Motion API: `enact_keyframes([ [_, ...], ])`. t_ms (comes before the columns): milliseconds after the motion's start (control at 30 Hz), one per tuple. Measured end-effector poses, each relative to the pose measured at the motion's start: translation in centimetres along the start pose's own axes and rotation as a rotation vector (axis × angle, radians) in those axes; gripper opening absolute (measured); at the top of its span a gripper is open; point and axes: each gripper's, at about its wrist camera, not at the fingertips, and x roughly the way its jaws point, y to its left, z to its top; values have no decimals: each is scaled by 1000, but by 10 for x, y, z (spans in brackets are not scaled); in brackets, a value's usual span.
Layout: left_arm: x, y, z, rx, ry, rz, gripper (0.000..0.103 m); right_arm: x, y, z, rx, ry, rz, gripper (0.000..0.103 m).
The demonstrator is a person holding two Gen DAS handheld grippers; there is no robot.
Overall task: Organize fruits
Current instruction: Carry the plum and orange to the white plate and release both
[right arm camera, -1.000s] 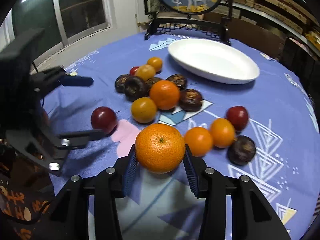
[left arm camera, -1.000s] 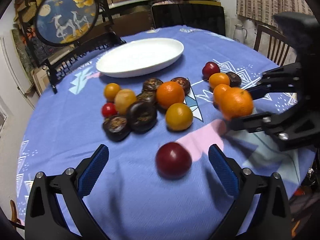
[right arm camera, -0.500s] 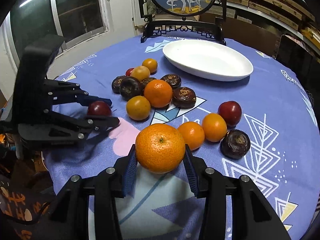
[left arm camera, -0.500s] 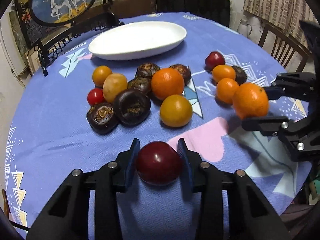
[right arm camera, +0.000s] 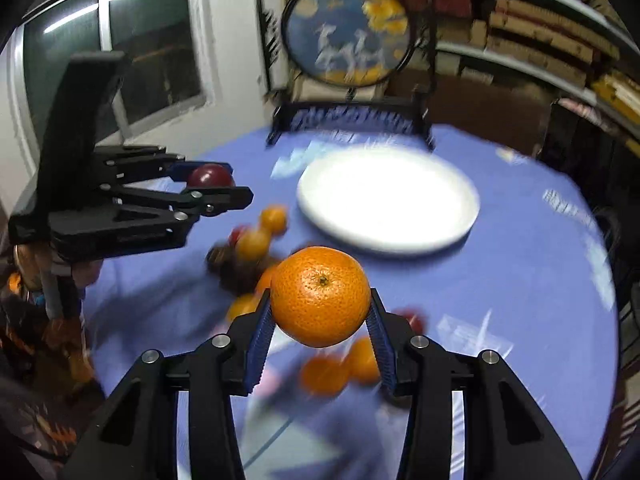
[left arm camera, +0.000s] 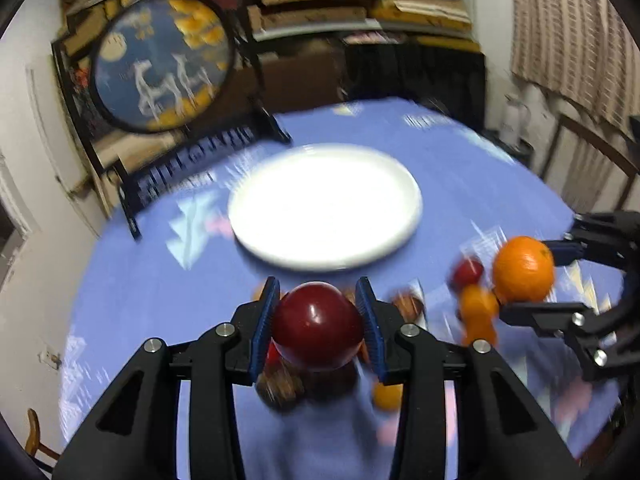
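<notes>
Left wrist: left gripper (left arm camera: 318,322) clamps red fruit (left arm camera: 318,326) short of plate (left arm camera: 256,236) near rim.

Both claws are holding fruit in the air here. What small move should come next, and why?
Probably carry both forward and lower them over the white plate. The left claw grips a dark red fruit, the right claw an orange, both lifted clear of the tablecloth; the plate holds nothing yet.

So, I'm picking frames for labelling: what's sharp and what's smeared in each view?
Left wrist view: round dark red fruit sharp, white oval plate and loose fruit motion-blurred, plate glaring. Right wrist view: round orange mandarin crisp, blue patterned tablecloth smeared.
</notes>
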Motion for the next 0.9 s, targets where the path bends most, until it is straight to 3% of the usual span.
enact_keyframes([
  [133, 23, 5, 43, -24, -26, 82, 39, 9, -26, 40, 42, -57, -34, 45],
  [333, 81, 18, 82, -73, 28, 152, 39, 50, -58, 76, 99, -49, -58, 45],
  [633, 161, 34, 87, -74, 147, 185, 39, 125, -94, 93, 156, 44, -62, 46],
  [900, 195, 37, 81, -64, 203, 179, 39, 168, -102, 93, 153, 106, -70, 46],
])
